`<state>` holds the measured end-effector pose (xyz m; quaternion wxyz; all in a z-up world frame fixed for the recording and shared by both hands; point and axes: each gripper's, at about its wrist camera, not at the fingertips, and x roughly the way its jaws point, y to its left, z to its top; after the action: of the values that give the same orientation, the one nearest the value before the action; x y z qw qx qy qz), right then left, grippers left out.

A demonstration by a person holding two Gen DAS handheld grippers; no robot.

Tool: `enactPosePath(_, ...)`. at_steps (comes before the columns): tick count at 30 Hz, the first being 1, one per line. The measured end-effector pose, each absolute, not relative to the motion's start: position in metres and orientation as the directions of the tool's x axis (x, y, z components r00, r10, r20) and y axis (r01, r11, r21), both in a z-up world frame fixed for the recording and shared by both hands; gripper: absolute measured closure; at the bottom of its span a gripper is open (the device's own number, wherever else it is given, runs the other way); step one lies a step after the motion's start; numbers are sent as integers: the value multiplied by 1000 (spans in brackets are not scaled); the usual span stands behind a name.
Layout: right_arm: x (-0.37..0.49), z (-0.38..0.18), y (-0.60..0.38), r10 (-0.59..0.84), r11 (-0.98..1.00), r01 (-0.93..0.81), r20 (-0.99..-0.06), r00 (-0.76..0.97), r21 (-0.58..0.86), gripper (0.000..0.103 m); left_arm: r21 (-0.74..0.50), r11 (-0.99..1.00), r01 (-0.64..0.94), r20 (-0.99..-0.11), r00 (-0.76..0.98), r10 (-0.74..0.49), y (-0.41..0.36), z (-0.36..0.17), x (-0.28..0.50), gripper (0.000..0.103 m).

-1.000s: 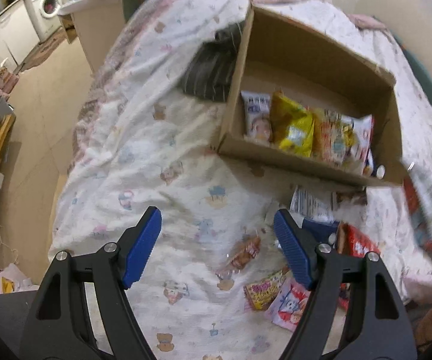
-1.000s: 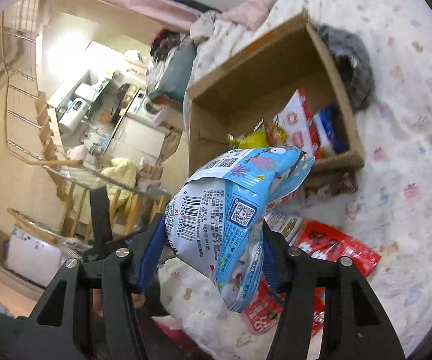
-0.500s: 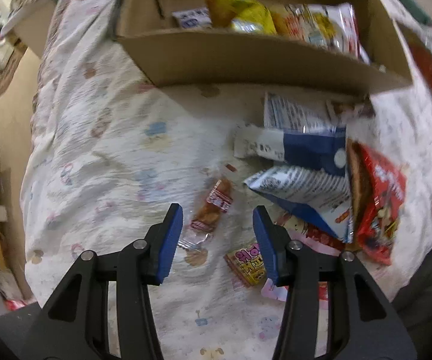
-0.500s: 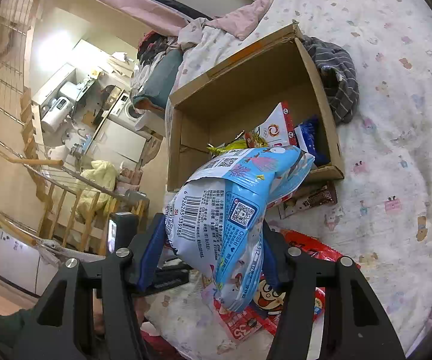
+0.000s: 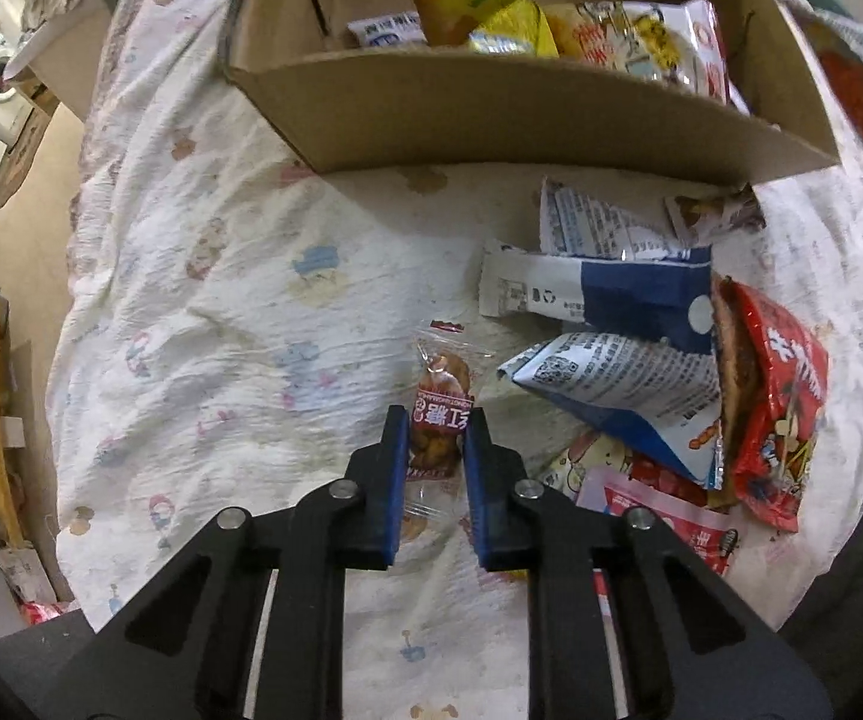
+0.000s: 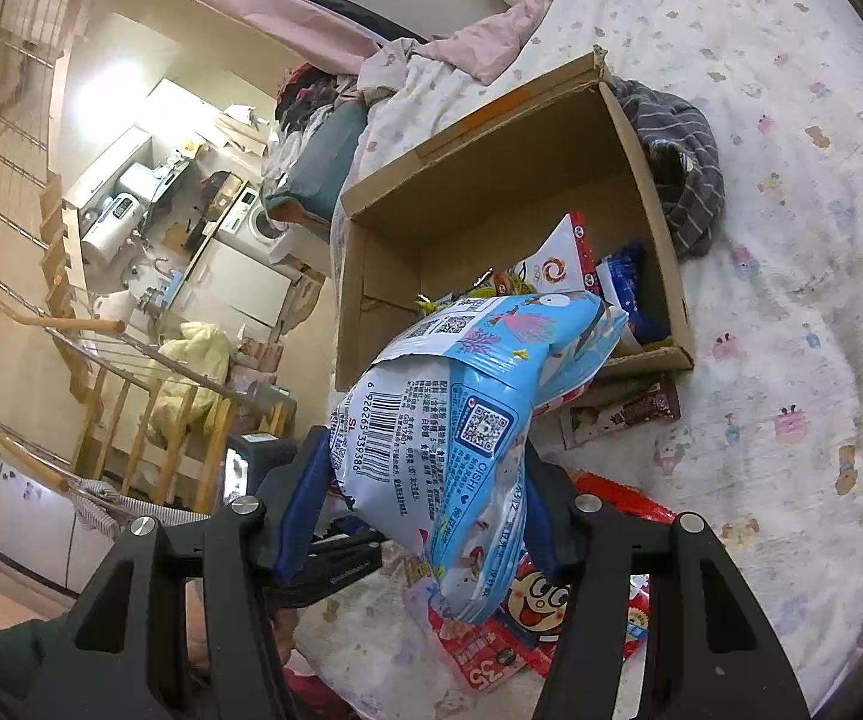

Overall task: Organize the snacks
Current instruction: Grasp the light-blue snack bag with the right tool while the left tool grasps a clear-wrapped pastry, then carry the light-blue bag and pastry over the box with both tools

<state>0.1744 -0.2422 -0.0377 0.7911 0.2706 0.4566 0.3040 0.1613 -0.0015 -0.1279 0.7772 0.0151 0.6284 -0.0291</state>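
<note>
A small clear packet of brown snacks [image 5: 440,381] lies on the patterned bed sheet. My left gripper [image 5: 436,420] points down at it and its jaws are closing, with the blue pads against the packet's two sides. The open cardboard box [image 5: 491,114] stands just beyond with several snack bags inside. In the right wrist view my right gripper [image 6: 425,462] is shut on a puffy light blue snack bag [image 6: 479,396], held in the air in front of the same box [image 6: 383,276].
Loose snacks lie right of my left gripper: a blue and white bag [image 5: 629,384], a red bag [image 5: 785,396], a white and blue bar [image 5: 587,294], a pink packet [image 5: 659,504]. A grey striped cloth [image 6: 677,162] lies beside the box. The bed drops to the floor at left.
My left gripper came down toward the sheet and its jaws narrowed from wide apart to either side of the brown snack packet. The right gripper kept the blue bag almost still.
</note>
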Motion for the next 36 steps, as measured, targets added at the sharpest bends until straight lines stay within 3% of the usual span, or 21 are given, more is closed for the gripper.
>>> enactPosePath(19, 169, -28, -243, 724, 671, -257, -541, 428, 695, 44, -77, 994, -77, -920, 389, -41, 35, -68, 150, 88)
enactPosePath(27, 170, -11, -249, 729, 657, -273, -500, 467, 703, 44, -158, 986, -46, -872, 475, -118, 31, -13, 161, 88)
enactPosePath(36, 185, 10, -244, 728, 655, -305, -471, 498, 691, 44, -160, 987, -19, -823, 554, -123, 29, 32, 194, 88)
